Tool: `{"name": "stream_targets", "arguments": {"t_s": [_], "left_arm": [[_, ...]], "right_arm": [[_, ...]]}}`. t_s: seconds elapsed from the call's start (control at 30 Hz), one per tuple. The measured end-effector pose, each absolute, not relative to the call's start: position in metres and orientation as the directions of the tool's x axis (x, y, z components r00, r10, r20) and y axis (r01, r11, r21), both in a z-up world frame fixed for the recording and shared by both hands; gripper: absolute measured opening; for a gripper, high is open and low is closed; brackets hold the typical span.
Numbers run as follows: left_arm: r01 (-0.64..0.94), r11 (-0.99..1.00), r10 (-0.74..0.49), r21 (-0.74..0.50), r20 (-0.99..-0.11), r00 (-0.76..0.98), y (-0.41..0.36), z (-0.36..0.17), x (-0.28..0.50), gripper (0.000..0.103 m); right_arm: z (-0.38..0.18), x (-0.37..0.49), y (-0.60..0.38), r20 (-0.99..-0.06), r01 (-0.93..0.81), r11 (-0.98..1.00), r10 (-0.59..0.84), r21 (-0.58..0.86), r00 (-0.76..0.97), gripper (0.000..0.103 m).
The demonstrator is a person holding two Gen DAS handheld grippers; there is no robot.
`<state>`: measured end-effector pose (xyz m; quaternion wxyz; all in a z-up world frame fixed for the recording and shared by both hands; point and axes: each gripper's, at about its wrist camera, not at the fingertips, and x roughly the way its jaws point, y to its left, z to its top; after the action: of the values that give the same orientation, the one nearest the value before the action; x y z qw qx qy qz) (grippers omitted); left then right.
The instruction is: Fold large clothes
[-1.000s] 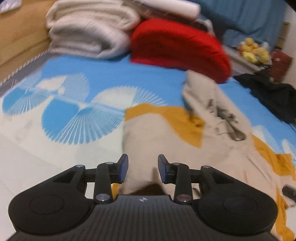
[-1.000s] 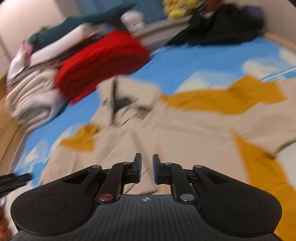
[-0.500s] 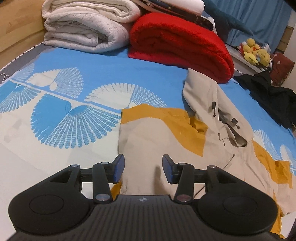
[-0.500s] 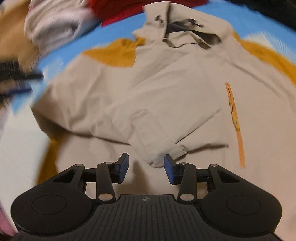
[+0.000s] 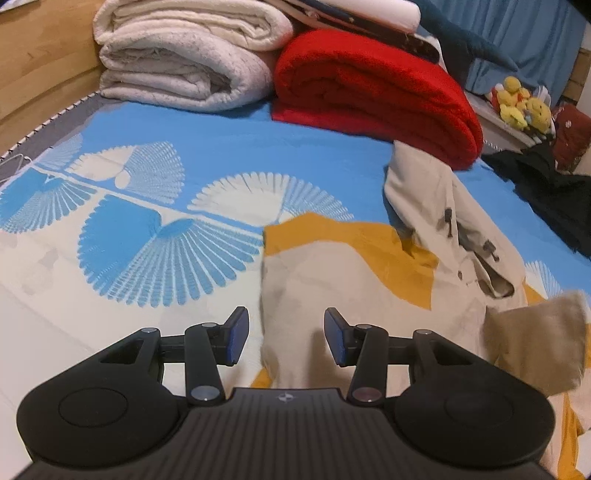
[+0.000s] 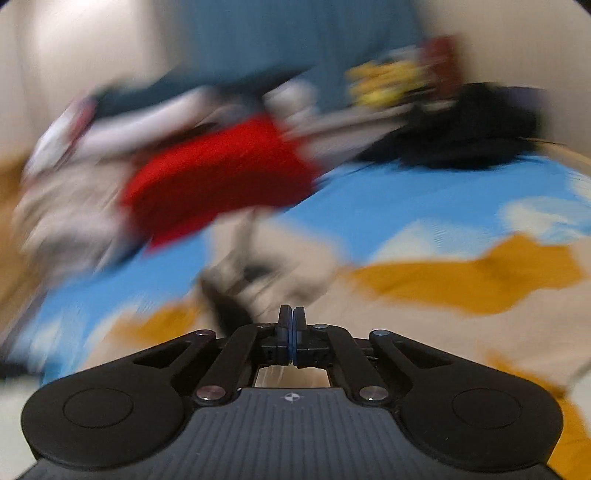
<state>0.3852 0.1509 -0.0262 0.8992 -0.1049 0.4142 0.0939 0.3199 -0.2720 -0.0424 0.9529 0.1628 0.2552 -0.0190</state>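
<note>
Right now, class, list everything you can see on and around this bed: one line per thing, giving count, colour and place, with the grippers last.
jacket: one, beige with mustard panels, spread on the bed, hood toward the red blanket
red blanket: one, red, folded, at the far end of the bed
white quilt: one, off-white, folded, beside the red blanket
bedsheet: one, blue and white fan pattern, under everything
dark clothes: a pile, black, far right edge
soft toys: several, yellow, on a ledge beyond the bed
curtain: one, blue, background
left gripper: one, black, blue pads, open over the jacket's edge
right gripper: one, black, shut, picture blurred
</note>
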Motion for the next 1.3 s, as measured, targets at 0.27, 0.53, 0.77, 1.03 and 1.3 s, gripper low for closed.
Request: {"name": "stream_targets", "arguments": {"t_s": [0.27,0.53,0.77,1.03,1.3], "left_arm": [[-0.251,0.961,0.062,-0.113,-0.799,0.598,0.144,-0.047,0.392,0.053],[-0.224,0.972,0.072,-0.07,-0.819,0.57,0.141,-0.053,0.396,0.06],[-0.215,0.975,0.071,-0.062,-0.825,0.56,0.142,-0.053,0.398,0.062],[-0.181,0.983,0.079,-0.023,-0.842,0.533,0.135,-0.062,0.4,0.062],[-0.084,0.995,0.089,0.059,-0.9,0.427,0.119,-0.099,0.399,0.062]], "right_arm": [[-0.079,0.346,-0.375,-0.656,0.436,0.788,-0.054,0.436,0.753,0.006],[-0.147,0.363,-0.35,-0.774,0.471,0.665,0.269,0.579,0.573,0.037],[-0.157,0.369,-0.348,-0.777,0.526,0.613,0.251,0.589,0.578,0.007],[-0.087,0.344,-0.36,-0.657,0.499,0.715,-0.074,0.489,0.75,0.006],[-0.107,0.341,-0.386,-0.743,0.611,0.666,-0.127,0.427,0.657,0.014]]}}
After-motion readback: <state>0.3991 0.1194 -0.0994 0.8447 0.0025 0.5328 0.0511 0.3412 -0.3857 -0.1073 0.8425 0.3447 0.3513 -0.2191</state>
